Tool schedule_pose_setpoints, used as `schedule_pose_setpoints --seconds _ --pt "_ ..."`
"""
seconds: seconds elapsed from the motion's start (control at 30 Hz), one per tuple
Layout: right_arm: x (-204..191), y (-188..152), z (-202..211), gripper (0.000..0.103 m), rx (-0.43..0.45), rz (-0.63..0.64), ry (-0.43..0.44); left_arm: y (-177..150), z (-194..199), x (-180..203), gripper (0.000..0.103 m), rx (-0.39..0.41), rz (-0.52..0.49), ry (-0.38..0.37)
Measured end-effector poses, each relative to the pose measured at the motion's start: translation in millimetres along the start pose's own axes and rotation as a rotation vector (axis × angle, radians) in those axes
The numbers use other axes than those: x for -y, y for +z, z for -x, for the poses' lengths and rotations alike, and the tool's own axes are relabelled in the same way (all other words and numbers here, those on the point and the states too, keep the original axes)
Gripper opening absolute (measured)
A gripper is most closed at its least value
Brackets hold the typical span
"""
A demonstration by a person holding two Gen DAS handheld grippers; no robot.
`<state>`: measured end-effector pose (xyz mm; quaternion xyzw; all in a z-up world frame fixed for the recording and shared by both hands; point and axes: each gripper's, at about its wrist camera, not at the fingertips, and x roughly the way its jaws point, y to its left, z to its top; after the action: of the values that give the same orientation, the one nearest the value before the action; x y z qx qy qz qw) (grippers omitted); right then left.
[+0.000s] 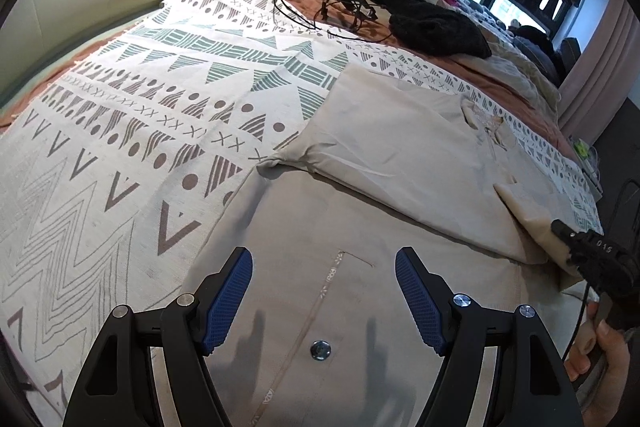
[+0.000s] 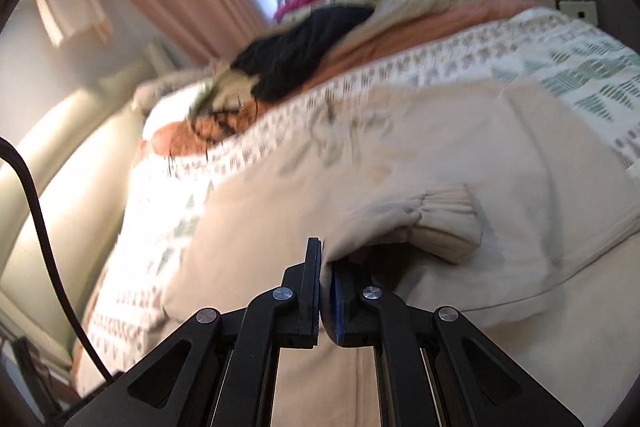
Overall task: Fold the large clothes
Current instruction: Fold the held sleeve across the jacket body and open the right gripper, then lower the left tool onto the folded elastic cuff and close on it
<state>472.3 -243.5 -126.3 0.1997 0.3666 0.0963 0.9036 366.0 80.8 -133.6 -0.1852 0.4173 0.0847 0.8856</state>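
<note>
From my left gripper (image 1: 324, 301), jaws wide and empty, the beige jacket (image 1: 360, 211) lies on the patterned bedspread (image 1: 120, 131), sleeve folded toward two o'clock. From my right gripper (image 2: 326, 287), jaws pinch the ribbed cuff (image 2: 440, 223) at one o'clock. Soft, limp cloth; I'd grip hems.

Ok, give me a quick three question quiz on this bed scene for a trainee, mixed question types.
1. True or false: the left claw is shut on the beige garment.
2. Which part of the garment is the right claw shut on? A) sleeve near the cuff B) hood C) snap button
3. Fill in: the garment lies on a patterned ____.

Key: 1 false, it is open above the garment. 2 A. 3 blanket.
</note>
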Motion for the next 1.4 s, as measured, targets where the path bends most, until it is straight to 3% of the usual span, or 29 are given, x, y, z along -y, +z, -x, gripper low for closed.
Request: schedule_pose_setpoints --seconds 0.03,0.07,0.1,0.17,0.3,0.5,0.97,1.23,1.4 --pt "-2 -5 -12 0.011 -0.045 0.008 -0.005 1 -1 0 0.075 -0.002 0.003 0.001" --pt "-5 -11 -25 0.022 -0.099 0.022 0.000 1 -2 0 0.075 -0.004 0.007 0.000" --pt "-7 -16 -32 0.044 -0.141 0.036 0.003 2 -3 0 0.075 -0.007 0.011 -0.002" --pt "-9 -25 -44 0.068 -0.215 0.069 0.001 3 -3 3 0.075 -0.010 0.018 -0.015" --pt "-11 -40 -41 0.069 -0.278 0.140 0.013 3 -1 14 0.075 -0.009 0.018 -0.034" --pt "17 -35 -6 0.074 -0.275 0.113 0.027 -3 3 40 0.075 -0.004 -0.012 -0.054" --pt "131 -20 89 0.076 -0.067 -0.183 0.012 -27 6 114 0.075 0.005 -0.111 -0.079" --pt "188 -16 123 0.076 0.032 -0.310 -0.041 -27 1 154 0.075 -0.003 -0.175 -0.119" --pt "230 -13 132 0.076 0.052 -0.430 -0.008 -26 -13 190 0.075 -0.038 -0.243 -0.127"
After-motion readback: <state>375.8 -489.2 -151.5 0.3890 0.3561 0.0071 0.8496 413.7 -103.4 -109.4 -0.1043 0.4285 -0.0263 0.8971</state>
